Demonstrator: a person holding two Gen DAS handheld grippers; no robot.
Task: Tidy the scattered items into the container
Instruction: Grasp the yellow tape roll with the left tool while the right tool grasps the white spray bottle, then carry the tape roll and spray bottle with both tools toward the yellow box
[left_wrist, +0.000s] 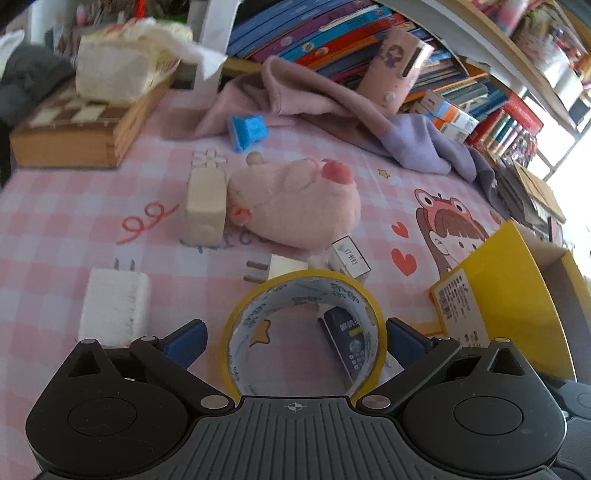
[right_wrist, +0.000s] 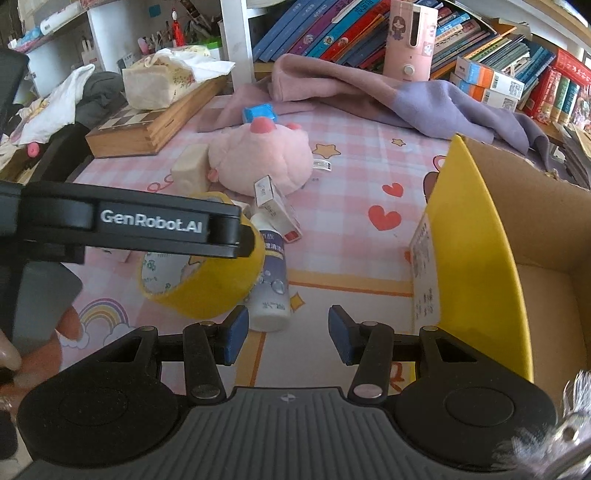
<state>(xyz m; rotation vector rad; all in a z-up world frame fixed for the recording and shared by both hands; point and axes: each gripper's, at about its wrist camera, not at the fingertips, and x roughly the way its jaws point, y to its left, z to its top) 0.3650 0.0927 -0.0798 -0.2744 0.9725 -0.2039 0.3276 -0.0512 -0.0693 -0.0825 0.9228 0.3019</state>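
Note:
A yellow tape roll (left_wrist: 306, 332) stands on edge between the blue pads of my left gripper (left_wrist: 295, 341), which is open around it with gaps on both sides. The roll also shows in the right wrist view (right_wrist: 207, 273), with the left gripper's body over it. A small white-and-purple bottle (right_wrist: 271, 280) lies beside the roll. My right gripper (right_wrist: 284, 332) is open and empty, just in front of the bottle. The yellow cardboard box (right_wrist: 476, 240) stands open at the right. A pink plush pig (left_wrist: 295, 199), a cream block (left_wrist: 205, 199), a white charger (left_wrist: 116, 304) and small cartons (right_wrist: 275, 206) lie scattered.
A wooden chess box (right_wrist: 147, 125) with a tissue pack sits at the back left. A pink-purple cloth (right_wrist: 369, 85) lies along the back, books and a pink device (right_wrist: 408, 40) behind it. A blue clip (left_wrist: 247, 129) lies near the cloth.

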